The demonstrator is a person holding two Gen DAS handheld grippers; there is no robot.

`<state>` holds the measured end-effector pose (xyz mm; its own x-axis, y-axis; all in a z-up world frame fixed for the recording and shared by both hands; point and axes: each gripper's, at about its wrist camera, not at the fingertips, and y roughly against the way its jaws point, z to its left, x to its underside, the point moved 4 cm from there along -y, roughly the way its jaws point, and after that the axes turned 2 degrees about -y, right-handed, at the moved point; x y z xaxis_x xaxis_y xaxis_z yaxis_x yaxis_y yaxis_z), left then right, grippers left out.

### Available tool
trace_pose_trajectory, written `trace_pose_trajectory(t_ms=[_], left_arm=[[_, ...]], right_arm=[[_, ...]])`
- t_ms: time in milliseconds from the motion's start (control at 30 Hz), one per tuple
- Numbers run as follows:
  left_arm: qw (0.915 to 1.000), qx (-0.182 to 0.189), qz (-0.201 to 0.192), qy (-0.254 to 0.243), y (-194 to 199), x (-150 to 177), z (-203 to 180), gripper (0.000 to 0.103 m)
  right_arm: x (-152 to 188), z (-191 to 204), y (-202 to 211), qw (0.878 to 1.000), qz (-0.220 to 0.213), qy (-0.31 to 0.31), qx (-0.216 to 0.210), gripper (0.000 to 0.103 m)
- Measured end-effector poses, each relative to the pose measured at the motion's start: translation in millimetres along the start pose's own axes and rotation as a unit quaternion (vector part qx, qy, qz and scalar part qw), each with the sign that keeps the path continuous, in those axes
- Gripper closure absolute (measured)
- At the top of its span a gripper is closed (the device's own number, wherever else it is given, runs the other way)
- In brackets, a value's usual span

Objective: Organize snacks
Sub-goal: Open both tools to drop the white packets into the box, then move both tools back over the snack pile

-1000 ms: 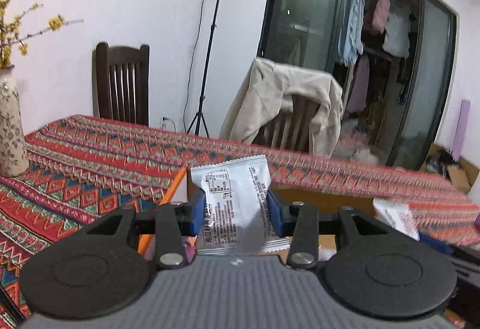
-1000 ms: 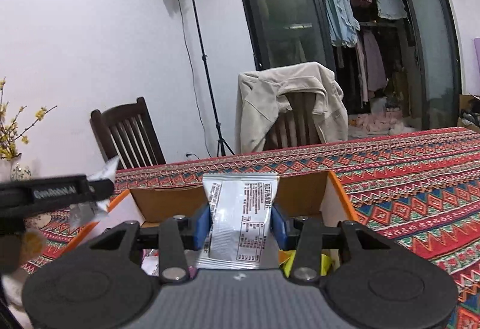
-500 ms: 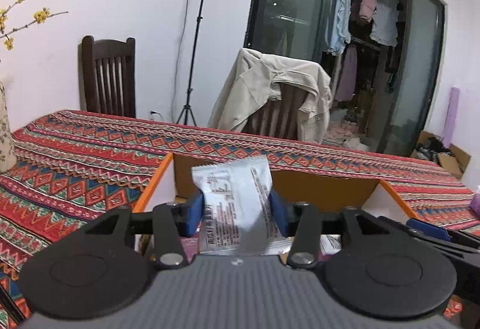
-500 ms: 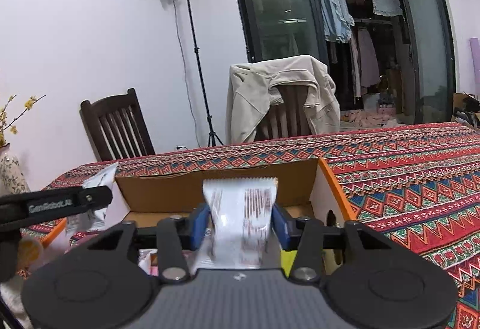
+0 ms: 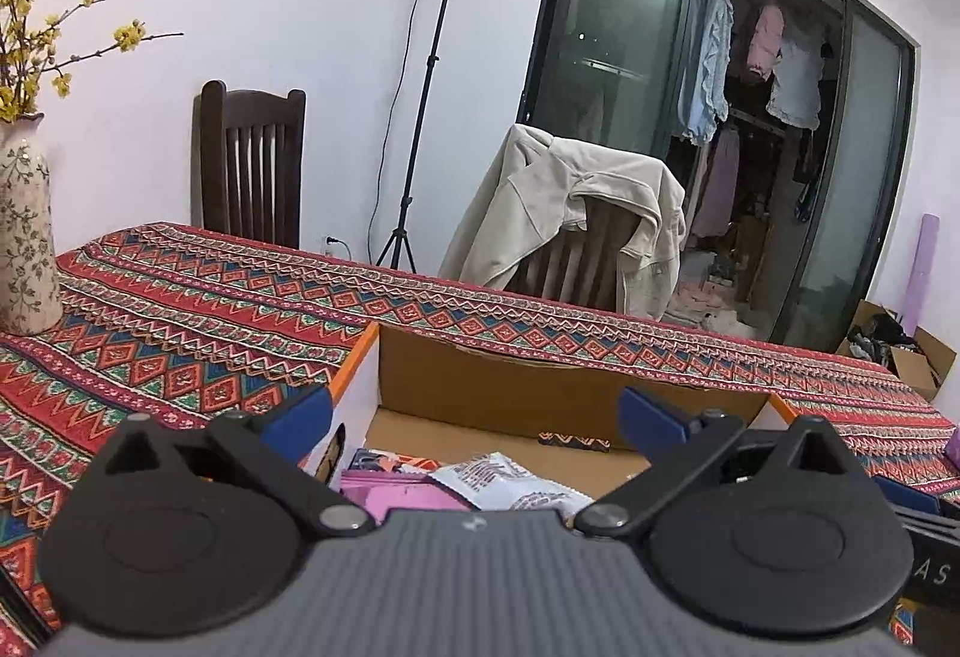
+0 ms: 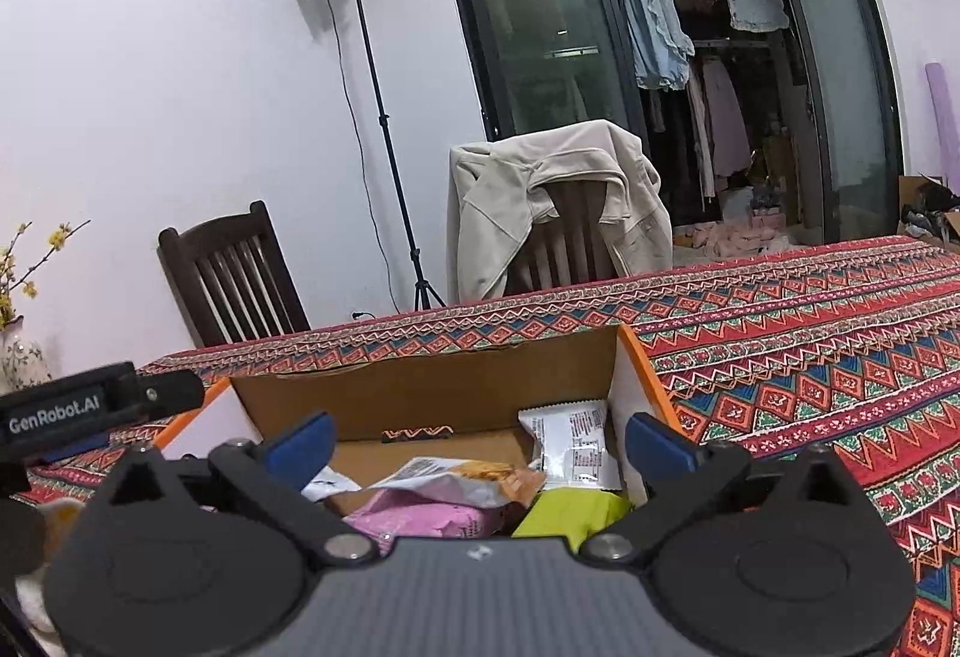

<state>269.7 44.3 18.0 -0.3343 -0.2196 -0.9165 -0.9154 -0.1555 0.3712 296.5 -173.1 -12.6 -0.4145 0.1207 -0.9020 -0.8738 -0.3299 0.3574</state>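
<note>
Right view only: green packet (image 6: 570, 518), left view only: vase (image 5: 24, 231)

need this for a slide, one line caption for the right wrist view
Right gripper, jaws just opened and empty, over a cardboard box holding snack packets on a patterned tablecloth.

The box (image 6: 420, 399) is made of matt brown cardboard, edged in orange. The packets (image 6: 573, 453) inside are wrapped in glossy, crinkled film. The surface (image 5: 198, 333) is covered by a woven patterned cloth. The fingers (image 5: 651, 417) are padded in smooth blue plastic on matt black arms.
</note>
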Motion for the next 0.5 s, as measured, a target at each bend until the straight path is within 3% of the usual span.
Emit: trace_pose_trajectory(t_ms=[233, 500], left_arm=[[0.9999, 0.005, 0.004, 0.009, 37.4, -19.3, 0.0, 0.000], [0.9997, 0.019, 0.004, -0.016, 85.4, -13.3, 5.4, 0.000]], right_arm=[[-14.8, 7.0, 29.1, 1.000, -0.003, 0.012, 0.027, 0.000], [-15.8, 4.9, 86.5, 0.999, -0.006, 0.038, 0.008, 0.000]])
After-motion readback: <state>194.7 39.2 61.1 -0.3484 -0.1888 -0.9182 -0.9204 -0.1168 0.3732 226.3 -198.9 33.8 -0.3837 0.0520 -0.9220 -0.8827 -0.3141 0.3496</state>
